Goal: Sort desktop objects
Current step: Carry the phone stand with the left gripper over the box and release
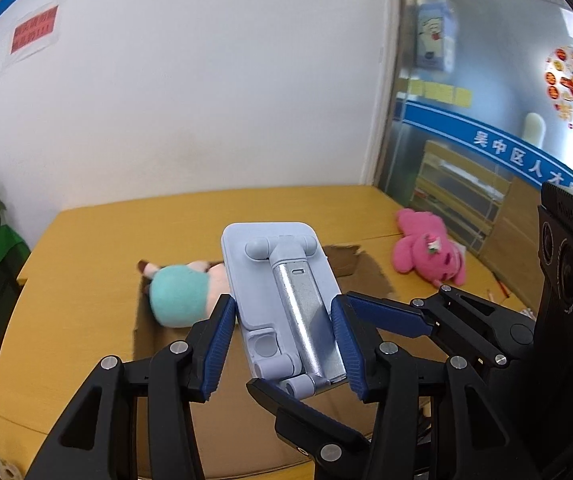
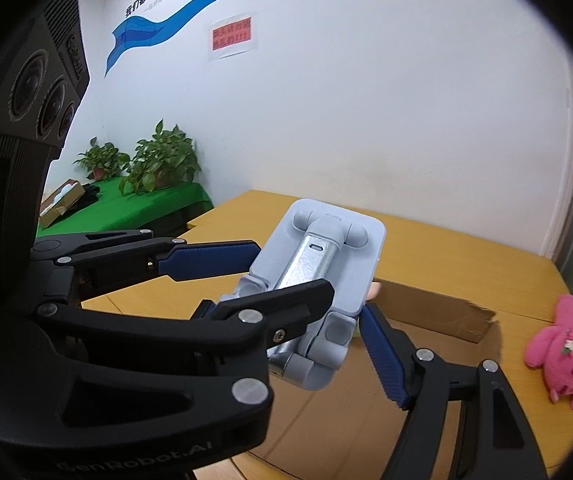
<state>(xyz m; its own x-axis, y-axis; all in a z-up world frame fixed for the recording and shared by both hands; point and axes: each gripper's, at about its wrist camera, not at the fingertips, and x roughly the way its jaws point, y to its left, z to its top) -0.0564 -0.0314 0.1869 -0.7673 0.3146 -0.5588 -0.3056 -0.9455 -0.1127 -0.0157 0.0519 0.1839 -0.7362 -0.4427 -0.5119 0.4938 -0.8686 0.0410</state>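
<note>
A light blue folding phone stand [image 1: 282, 300] with a silver arm is held in the air above an open cardboard box [image 1: 146, 332]. My left gripper [image 1: 284, 320] is shut on its two side edges. My right gripper [image 2: 306, 320] comes in from the right and is also shut on the stand [image 2: 322, 276], near its lower end. A teal and pink plush toy [image 1: 182, 294] lies inside the box behind the stand. A pink plush bear [image 1: 430, 248] lies on the yellow table at the right; it also shows in the right wrist view [image 2: 566, 344].
The yellow table [image 1: 98, 232] stands against a white wall. The box's torn flap [image 2: 446, 312] stands up at the right. Potted plants [image 2: 158, 160] sit on a green-covered stand at the left. A glass partition [image 1: 486, 120] is at the right.
</note>
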